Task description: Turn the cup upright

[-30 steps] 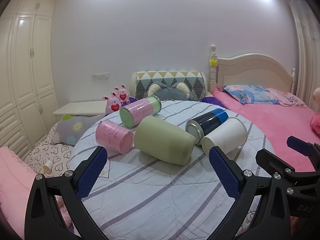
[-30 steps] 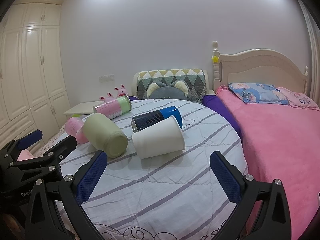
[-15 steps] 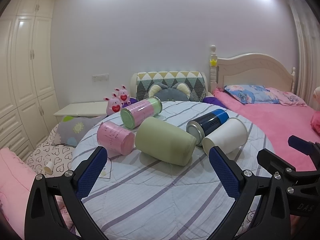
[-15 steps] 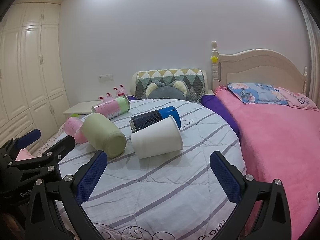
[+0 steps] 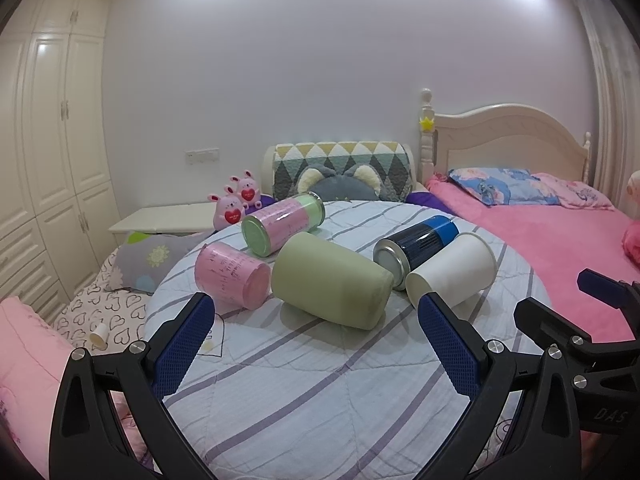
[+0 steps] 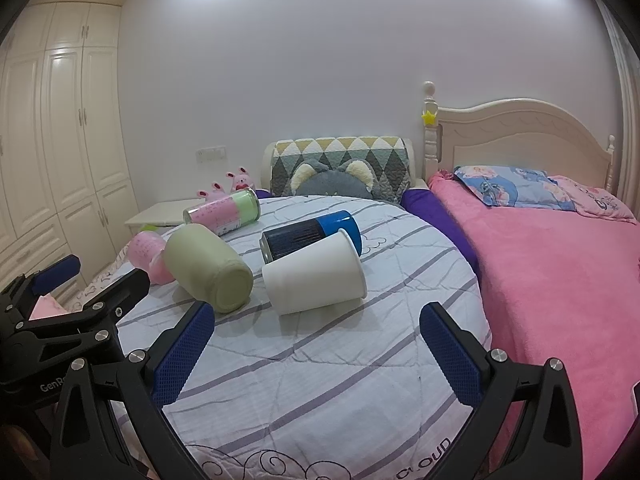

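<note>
Five containers are seen lying on their sides on the round striped surface (image 6: 360,380); none is upright yet. The white cup (image 6: 316,276) is taken to be the one to be flipped, though that is a judgement.

In the right wrist view the cup is found at about 12 o'clock from the right tongs (image 6: 320,344), just ahead of the gap between the fingers. Its long axis is laid across the view, from roughly 8 o'clock to 2 o'clock: the closed base is turned toward the camera and the left, the open rim toward the far right. A blue can (image 6: 312,234) is pressed against its far side, and a green jar (image 6: 208,268) lies just beside its base at 9 o'clock.

In the left wrist view the same cup (image 5: 452,276) is placed at about 1 o'clock from the left tongs (image 5: 320,340), beyond the right finger, while the green jar (image 5: 332,286) sits straight ahead.

Both tongs are spread wide and nothing is held. The right tongs are judged the nearer and better aligned. The grip is best taken across the cup's body, with the blue can's closeness to be minded.
</note>
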